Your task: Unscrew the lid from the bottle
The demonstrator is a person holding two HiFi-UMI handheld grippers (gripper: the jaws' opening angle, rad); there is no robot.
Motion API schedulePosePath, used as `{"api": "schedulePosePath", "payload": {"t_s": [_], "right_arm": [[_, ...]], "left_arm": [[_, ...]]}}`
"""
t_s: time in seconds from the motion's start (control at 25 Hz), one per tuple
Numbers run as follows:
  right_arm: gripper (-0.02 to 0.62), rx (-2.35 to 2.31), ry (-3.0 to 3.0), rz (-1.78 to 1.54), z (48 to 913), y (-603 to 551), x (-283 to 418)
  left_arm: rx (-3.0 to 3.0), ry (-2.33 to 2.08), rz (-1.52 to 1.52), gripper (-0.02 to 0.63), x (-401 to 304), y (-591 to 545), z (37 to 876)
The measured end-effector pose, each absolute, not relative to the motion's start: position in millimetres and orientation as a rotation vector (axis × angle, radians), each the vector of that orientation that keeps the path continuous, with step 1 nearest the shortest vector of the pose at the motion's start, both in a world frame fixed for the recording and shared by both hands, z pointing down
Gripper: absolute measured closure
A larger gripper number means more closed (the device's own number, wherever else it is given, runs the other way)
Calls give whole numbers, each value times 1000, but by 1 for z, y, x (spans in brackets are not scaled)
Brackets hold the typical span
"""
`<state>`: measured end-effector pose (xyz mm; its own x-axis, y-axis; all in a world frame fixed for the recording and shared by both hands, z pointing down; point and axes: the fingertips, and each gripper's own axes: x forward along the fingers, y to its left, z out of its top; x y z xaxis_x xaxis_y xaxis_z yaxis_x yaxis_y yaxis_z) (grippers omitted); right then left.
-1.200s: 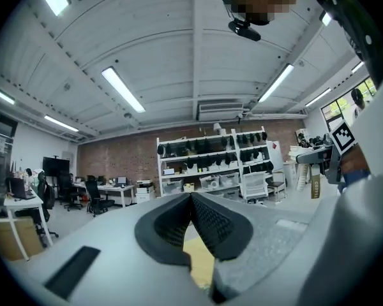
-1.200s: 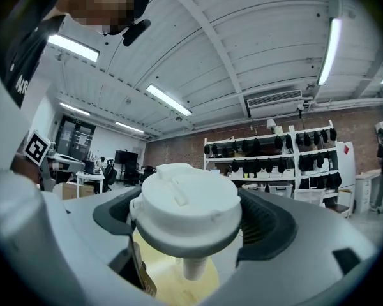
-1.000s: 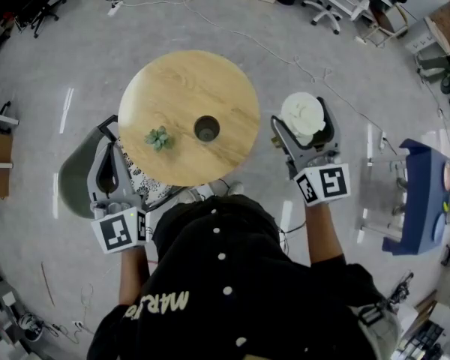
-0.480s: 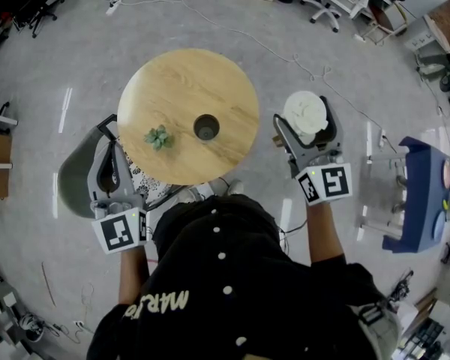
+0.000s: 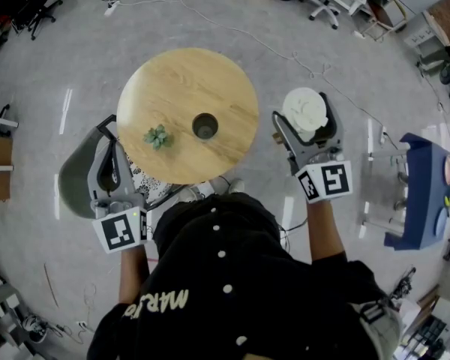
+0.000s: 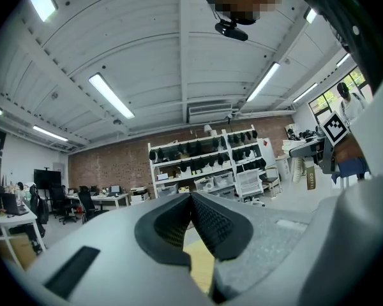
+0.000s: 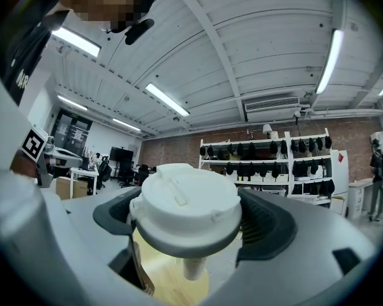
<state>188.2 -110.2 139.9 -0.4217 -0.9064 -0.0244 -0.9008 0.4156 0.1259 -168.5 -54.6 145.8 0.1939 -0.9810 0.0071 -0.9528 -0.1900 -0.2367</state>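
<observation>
Plainly, the right gripper point(image 7: 191, 220) is clamped on the lid point(image 5: 304, 109) — round, smooth white plastic with a moulded tab on top and a stub of tube beneath — held clear of the round wooden table point(image 5: 187, 81), likely because it is already unscrewed. The left gripper point(image 6: 193, 204), jaws together on nothing, waits beside it. The dark-mouthed bottle point(image 5: 205, 127) stands open on the tabletop.
</observation>
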Motion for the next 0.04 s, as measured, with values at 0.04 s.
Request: {"api": "schedulePosePath", "payload": {"t_s": [0.04], "right_arm": [[126,1663,-2604,-187,139,-110,189]], "left_arm": [[-2281,1868,-236,603,-167,-55,145]]}}
